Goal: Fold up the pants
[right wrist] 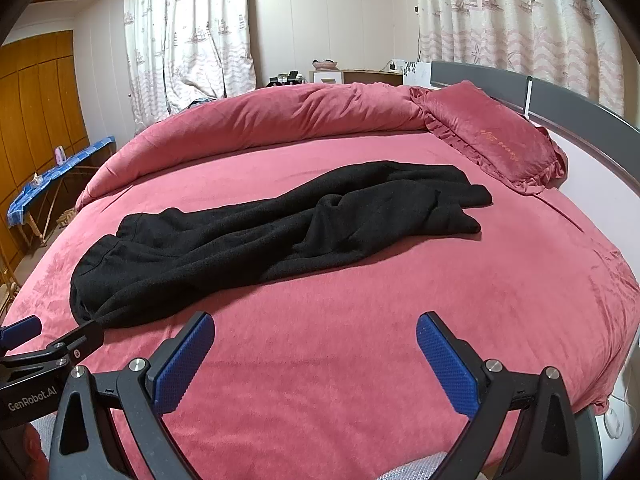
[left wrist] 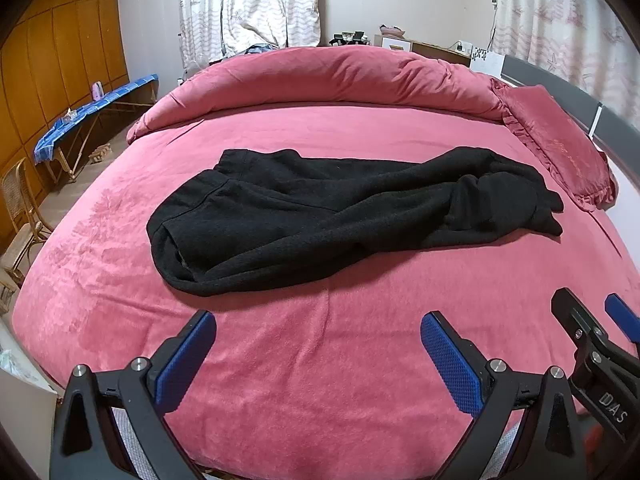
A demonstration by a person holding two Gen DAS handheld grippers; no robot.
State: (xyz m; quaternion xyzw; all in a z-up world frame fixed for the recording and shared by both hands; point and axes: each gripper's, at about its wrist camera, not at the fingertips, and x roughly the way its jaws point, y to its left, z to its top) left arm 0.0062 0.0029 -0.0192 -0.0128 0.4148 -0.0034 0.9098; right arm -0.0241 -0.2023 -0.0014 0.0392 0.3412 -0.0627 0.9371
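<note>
Black pants lie rumpled across the middle of the pink bed, waistband to the left and the bunched leg ends to the right. In the right wrist view the pants run from lower left to upper right. My left gripper hovers open over bare sheet, short of the pants' near edge. My right gripper is also open and empty, near the bed's front. Each gripper shows at the edge of the other's view: the right one and the left one.
A rolled pink duvet lies along the far side of the bed and a frilled pink pillow sits at the right by the grey headboard. A blue-covered table and a cane chair stand at the left.
</note>
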